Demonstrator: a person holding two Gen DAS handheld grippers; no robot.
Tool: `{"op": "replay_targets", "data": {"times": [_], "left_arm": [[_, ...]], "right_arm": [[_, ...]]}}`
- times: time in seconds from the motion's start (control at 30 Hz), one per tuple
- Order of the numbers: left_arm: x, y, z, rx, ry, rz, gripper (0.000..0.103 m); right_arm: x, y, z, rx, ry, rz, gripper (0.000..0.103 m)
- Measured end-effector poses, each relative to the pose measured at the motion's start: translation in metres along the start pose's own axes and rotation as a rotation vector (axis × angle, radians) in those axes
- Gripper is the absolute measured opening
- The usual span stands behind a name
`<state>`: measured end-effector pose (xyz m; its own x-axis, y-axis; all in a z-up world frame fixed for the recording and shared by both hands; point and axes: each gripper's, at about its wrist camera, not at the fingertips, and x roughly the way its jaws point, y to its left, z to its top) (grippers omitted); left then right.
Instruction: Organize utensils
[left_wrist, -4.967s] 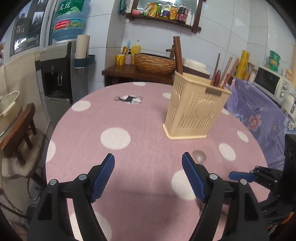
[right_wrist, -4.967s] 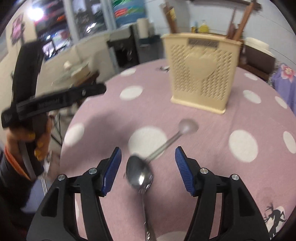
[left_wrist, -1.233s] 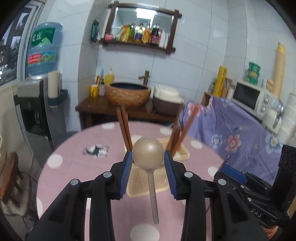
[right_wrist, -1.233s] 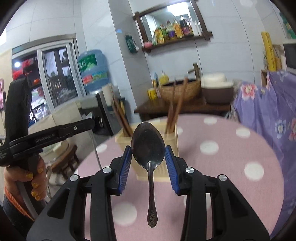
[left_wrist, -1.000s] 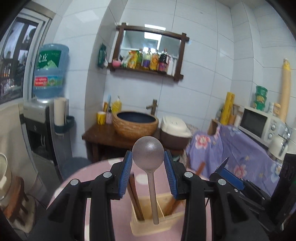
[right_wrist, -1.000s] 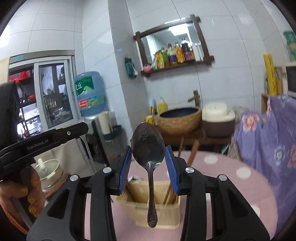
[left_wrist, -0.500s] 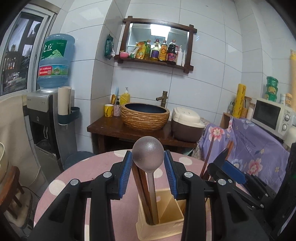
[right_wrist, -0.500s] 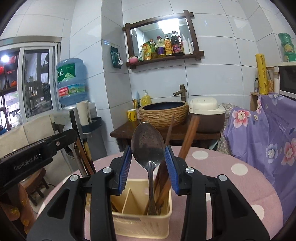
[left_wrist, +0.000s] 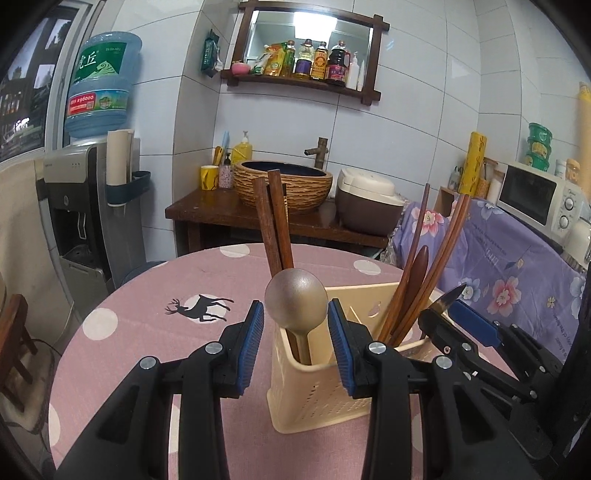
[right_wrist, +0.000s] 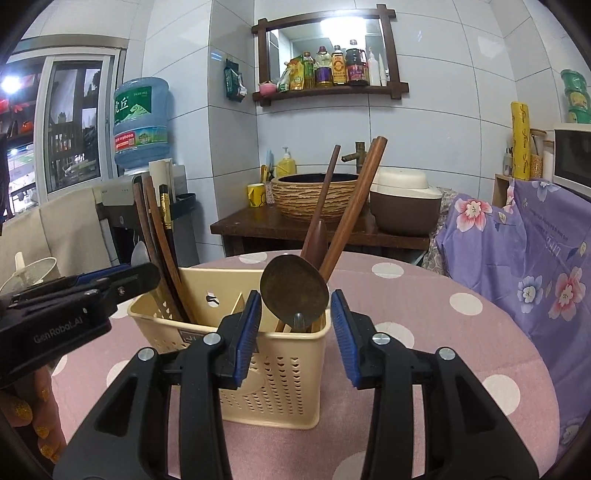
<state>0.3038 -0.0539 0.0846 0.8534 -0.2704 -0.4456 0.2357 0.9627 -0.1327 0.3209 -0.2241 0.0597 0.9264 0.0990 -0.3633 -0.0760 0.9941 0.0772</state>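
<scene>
Perforated beige plastic caddy (right_wrist: 273, 373) holds round-bowled metal spoons (left_wrist: 296, 301).

A home kitchen: white tiled walls, brown rice cooker (left_wrist: 369, 201) at one o'clock, white microwave (left_wrist: 539, 197) at two.

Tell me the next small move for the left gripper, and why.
Probably open the left gripper: its spoon stands handle-down inside the holder, beside the chopsticks. The right gripper has just been opening around the second spoon, also in the holder.
</scene>
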Motion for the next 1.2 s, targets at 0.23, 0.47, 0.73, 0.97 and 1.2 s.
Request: {"op": "replay_targets", "data": {"times": [0.23, 0.47, 0.73, 0.97, 1.2], "left_arm": [[-0.035, 0.005, -0.001, 0.010, -0.057, 0.005, 0.061], [-0.097, 0.020, -0.041, 0.008, -0.139, -0.009, 0.098], [-0.159, 0.017, -0.124, 0.048, -0.136, 0.044, 0.098], [-0.201, -0.001, -0.186, 0.025, -0.134, 0.070, 0.098], [-0.219, 0.000, -0.210, 0.031, -0.126, 0.101, 0.098]], "right_arm": [[-0.033, -0.008, 0.002, 0.037, -0.030, 0.036, 0.064], [-0.096, -0.024, -0.028, 0.060, -0.014, 0.018, 0.086], [-0.181, -0.027, -0.113, 0.054, 0.009, -0.036, 0.097], [-0.245, 0.001, -0.180, -0.026, -0.040, -0.062, 0.097], [-0.276, 0.027, -0.198, -0.096, -0.080, -0.028, 0.097]]}}
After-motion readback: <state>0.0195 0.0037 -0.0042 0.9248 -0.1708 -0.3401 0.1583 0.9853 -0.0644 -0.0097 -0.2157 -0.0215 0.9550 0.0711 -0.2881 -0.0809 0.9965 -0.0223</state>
